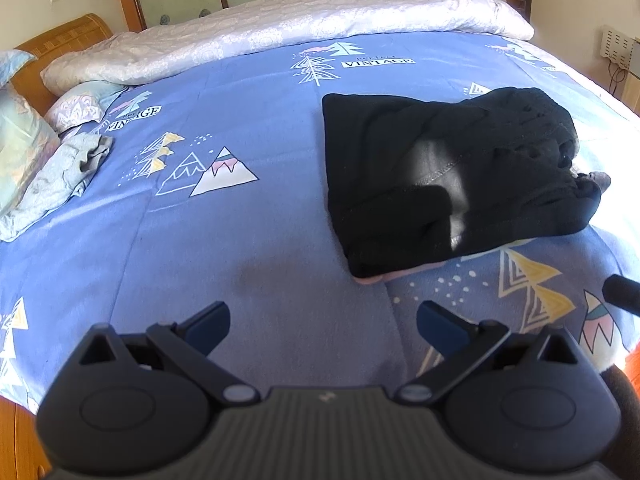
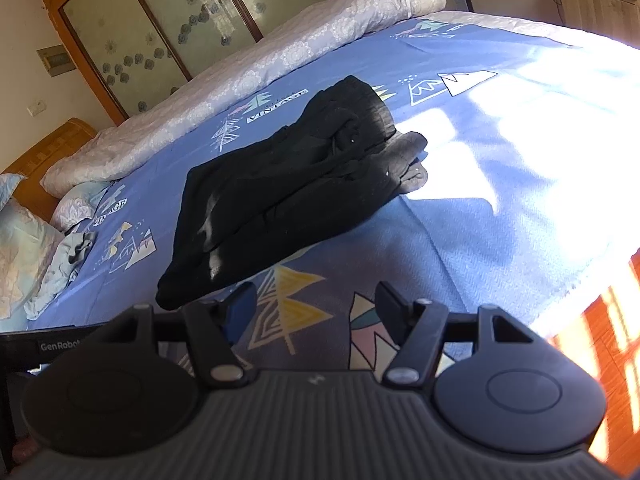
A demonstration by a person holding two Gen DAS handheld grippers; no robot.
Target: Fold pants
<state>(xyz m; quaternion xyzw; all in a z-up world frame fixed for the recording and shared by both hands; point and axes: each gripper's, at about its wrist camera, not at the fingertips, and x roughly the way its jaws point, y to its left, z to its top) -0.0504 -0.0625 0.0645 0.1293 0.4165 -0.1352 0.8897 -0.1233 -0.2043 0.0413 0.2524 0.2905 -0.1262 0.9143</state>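
Note:
Black pants [image 1: 448, 176] lie folded into a thick bundle on the blue patterned bedspread [image 1: 240, 240], right of centre in the left wrist view. They also show in the right wrist view [image 2: 280, 192], with the bunched waistband at the far end. My left gripper [image 1: 323, 322] is open and empty, above the bedspread near the bed's front edge, short of the pants. My right gripper [image 2: 316, 300] is open and empty, just in front of the bundle's near edge. The other gripper's tip [image 1: 620, 292] shows at the right edge of the left wrist view.
A rolled white quilt [image 1: 280, 28] lies along the far side of the bed. Pillows [image 1: 24, 152] and a crumpled grey-blue garment [image 1: 72, 168] sit at the left by the wooden headboard. Orange wooden floor [image 2: 600, 340] shows beyond the bed's edge. Strong sunlight falls on the bedspread's right part [image 2: 540, 120].

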